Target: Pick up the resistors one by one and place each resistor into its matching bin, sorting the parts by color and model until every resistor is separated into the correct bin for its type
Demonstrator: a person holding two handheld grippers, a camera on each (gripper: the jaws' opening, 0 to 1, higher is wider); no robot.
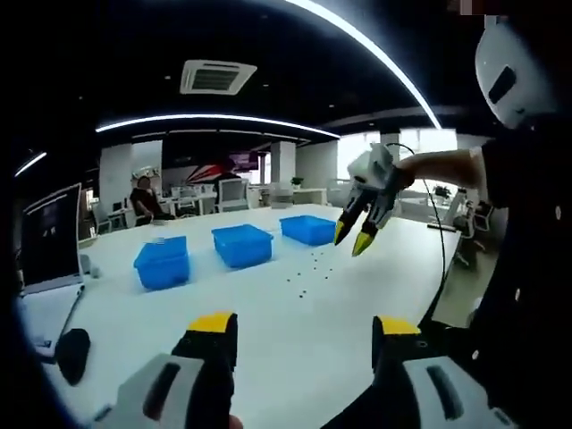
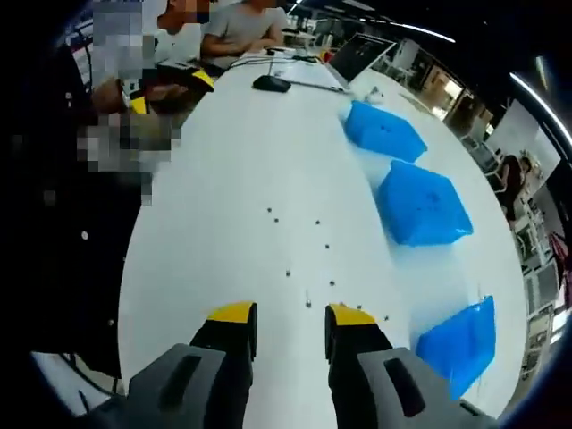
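1. In the left gripper view, our left gripper (image 1: pixel 304 332) sits low over the white table (image 1: pixel 268 357); its yellow-tipped jaws stand wide apart with nothing between them.
2. Ahead on that table stand three blue bins: the near bin (image 1: pixel 163 263), the middle bin (image 1: pixel 242 245) and the far bin (image 1: pixel 308 229), in a row and apart from one another.
3. The resistors (image 1: pixel 308 273) lie as small dark specks scattered on the bare table, in front of the middle and far bins and outside all of them.
4. Our right gripper (image 1: pixel 355 237) hangs in the air above those specks, jaws parted and pointing down, carrying nothing that we can make out.
5. In the right gripper view, the right gripper (image 2: pixel 290 318) shows jaws open and empty, with the scattered resistors (image 2: pixel 308 305) just beyond the tips and more further out.
6. The same three bins run along the right side of the table (image 2: pixel 223 179); a laptop (image 2: pixel 357 55) and seated people are at the far end.
7. We judge the step in hand to be the first pick. To do it well we should single out one speck that lies apart from its neighbours, come down with the jaws straddling it, and close gently.
8. The parts are too small here to tell colour or model, so we should check each one before choosing a bin.
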